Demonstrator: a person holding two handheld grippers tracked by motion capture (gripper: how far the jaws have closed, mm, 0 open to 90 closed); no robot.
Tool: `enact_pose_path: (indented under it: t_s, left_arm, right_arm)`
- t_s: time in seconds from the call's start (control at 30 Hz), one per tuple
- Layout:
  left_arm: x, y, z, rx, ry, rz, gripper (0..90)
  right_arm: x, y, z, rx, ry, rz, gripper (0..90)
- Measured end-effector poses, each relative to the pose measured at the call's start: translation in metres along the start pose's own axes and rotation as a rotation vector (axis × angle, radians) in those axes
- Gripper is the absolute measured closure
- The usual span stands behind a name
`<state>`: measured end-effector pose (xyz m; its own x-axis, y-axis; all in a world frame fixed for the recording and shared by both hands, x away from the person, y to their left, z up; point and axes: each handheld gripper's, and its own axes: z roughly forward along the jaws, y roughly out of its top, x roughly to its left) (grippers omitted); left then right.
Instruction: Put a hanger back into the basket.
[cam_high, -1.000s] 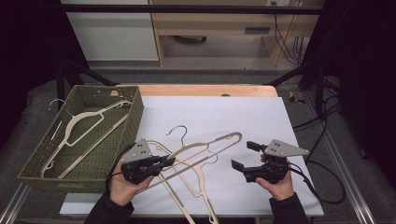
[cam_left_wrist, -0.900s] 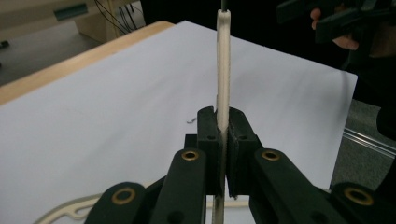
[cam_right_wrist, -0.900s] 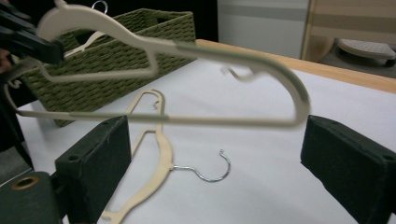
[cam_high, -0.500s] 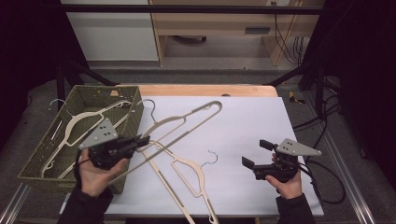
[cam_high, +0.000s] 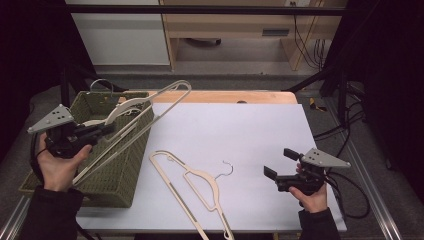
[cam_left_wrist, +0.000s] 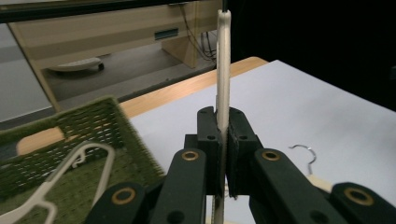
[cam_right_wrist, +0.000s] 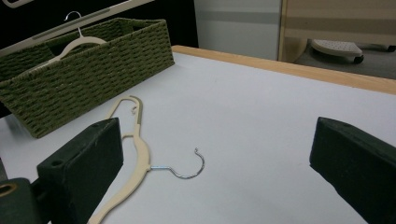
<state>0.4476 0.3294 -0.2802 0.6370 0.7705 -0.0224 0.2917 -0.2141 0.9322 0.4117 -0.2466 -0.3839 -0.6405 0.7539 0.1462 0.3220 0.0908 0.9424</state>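
So the left gripper (cam_high: 102, 131) is clamped tight on a cream hanger (cam_high: 150, 112), pinching its thin bar right between the pads. In the left gripper view the bar (cam_left_wrist: 223, 70) runs straight up between the closed jaws. From the high view that hanger is lifted off the table and hangs tilted over the green basket (cam_high: 117, 182), one end poking out past the basket's far right corner above the white table (cam_high: 250, 125), the other slanting down toward the person's left hand (cam_high: 57, 167). Its metal hook (cam_high: 100, 82) sits up near the basket's far edge. There's another hanger (cam_left_wrist: 60, 175) already lying inside the basket.

The right gripper (cam_high: 277, 172) is wide apart with nothing in it; its jaws have just been opening. It hovers low over the table near the front right, held by the right hand (cam_high: 312, 195). In the right gripper view the two pads (cam_right_wrist: 84, 163) stand well apart.

A second hanger (cam_high: 192, 182) lies flat on the table between the basket and the right gripper, hook (cam_high: 227, 167) pointing toward that gripper, near but not touching it.
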Motion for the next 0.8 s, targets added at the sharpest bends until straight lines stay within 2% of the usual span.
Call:
enact_pose_path:
  t_s: [0.13, 0.27, 0.33, 0.4, 0.8]
  left_arm:
    - [0.013, -0.001, -0.004, 0.012, 0.019, 0.007, 85.6]
    - [0.033, -0.005, -0.009, 0.023, 0.048, 0.009, 85.5]
    - [0.037, -0.006, -0.01, 0.02, 0.054, 0.006, 85.5]
    - [0.048, -0.01, -0.014, 0.029, 0.064, 0.004, 85.5]
    - [0.082, -0.028, -0.02, 0.067, 0.122, 0.006, 85.3]
  right_arm:
    - [-0.001, 0.001, -0.001, 0.001, -0.007, 0.003, 2.8]
    - [-0.002, 0.0, -0.002, -0.001, -0.005, -0.002, 2.8]
    - [-0.002, 0.0, -0.002, 0.0, -0.005, -0.001, 2.8]
    - [-0.001, 0.0, -0.001, 0.001, -0.007, 0.006, 2.8]
    - [-0.001, 0.0, 0.001, 0.01, -0.003, 0.005, 2.8]
